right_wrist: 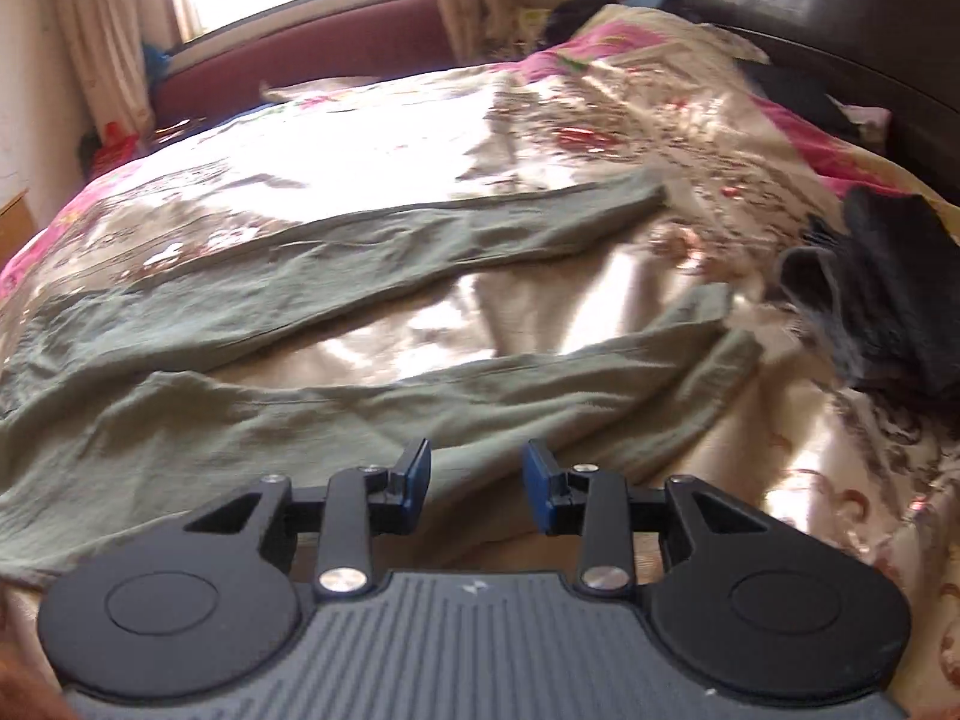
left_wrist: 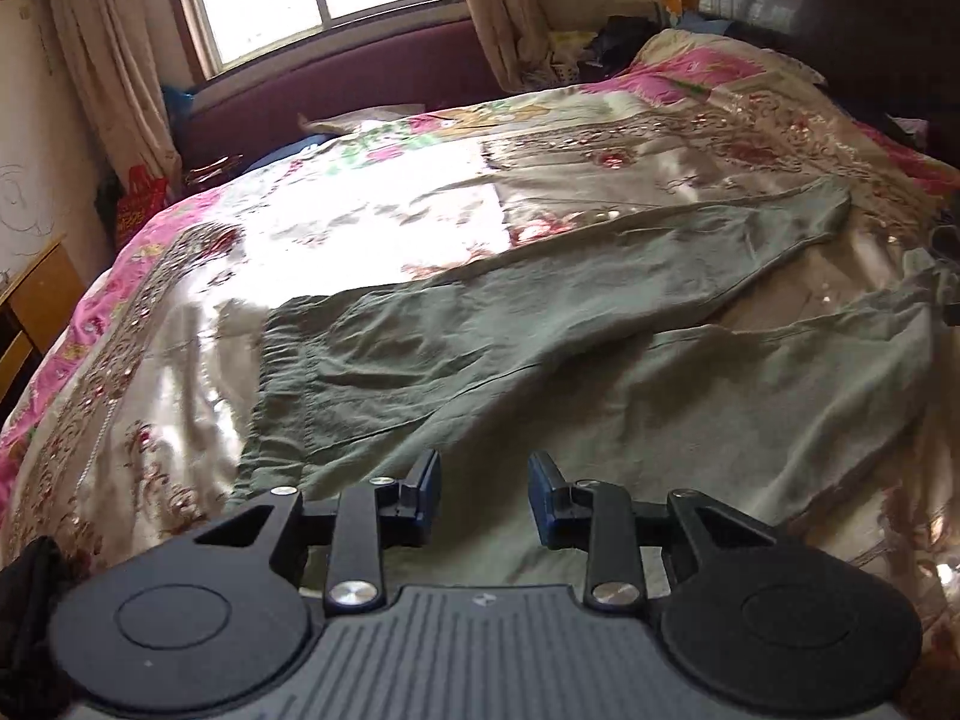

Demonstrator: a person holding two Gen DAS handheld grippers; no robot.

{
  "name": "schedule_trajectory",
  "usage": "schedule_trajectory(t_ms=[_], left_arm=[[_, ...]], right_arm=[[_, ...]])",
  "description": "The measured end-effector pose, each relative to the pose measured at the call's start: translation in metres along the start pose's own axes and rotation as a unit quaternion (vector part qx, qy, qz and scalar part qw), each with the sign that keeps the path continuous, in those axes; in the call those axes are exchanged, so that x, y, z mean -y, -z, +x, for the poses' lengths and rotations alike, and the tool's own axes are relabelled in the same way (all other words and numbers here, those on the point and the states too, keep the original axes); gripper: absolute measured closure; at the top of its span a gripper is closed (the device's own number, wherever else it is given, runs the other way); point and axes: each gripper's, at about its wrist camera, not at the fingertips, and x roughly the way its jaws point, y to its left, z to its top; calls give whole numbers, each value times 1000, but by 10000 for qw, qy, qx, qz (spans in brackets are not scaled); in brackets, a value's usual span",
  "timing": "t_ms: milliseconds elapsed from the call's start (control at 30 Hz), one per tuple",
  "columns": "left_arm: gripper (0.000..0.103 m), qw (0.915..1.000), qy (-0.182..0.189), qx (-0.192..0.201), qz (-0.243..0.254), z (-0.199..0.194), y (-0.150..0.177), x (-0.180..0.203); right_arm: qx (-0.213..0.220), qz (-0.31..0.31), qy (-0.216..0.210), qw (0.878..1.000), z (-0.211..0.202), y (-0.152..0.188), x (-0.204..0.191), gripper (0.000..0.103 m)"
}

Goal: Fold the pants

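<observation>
Left wrist view: pants (left_wrist: 540, 324), olive green, lie spread flat on the bed (left_wrist: 150, 360), legs splayed apart toward the dark headboard (left_wrist: 840, 12). Left gripper (left_wrist: 485, 495) hovers over the waist end, jaws parted, nothing between them. Right gripper (right_wrist: 477, 486) over the near leg, jaws likewise parted and empty. Right wrist view is motion-blurred; a dark garment (right_wrist: 888, 294) at the right edge is hard to make out.
</observation>
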Motion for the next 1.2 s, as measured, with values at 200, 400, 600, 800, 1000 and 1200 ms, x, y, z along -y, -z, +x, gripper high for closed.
schedule_trajectory(t_ms=[200, 400, 600, 800, 1000, 1200], left_arm=[[56, 9826, 1625, 332, 834, 59, -77, 136], [55, 9546, 2609, 443, 1370, 96, -127, 232], [55, 9377, 2957, 244, 1810, 124, -141, 298], [55, 9284, 2981, 34, 2216, 152, -142, 337], [57, 9217, 2821, 49, 2661, 166, -140, 373], [58, 9383, 2393, 88, 2494, 185, -145, 384]], right_arm=[[127, 1064, 424, 9933, 27, -11, 75, 66], [80, 1483, 182, 9887, 54, -23, 91, 62], [-136, 1617, -151, 9866, 69, -24, 102, 92], [-44, 1867, -429, 9815, 51, -19, 127, 100], [175, 2126, -264, 9766, 14, -4, 157, 100], [30, 1810, 141, 9834, 9, 12, 161, 99]])
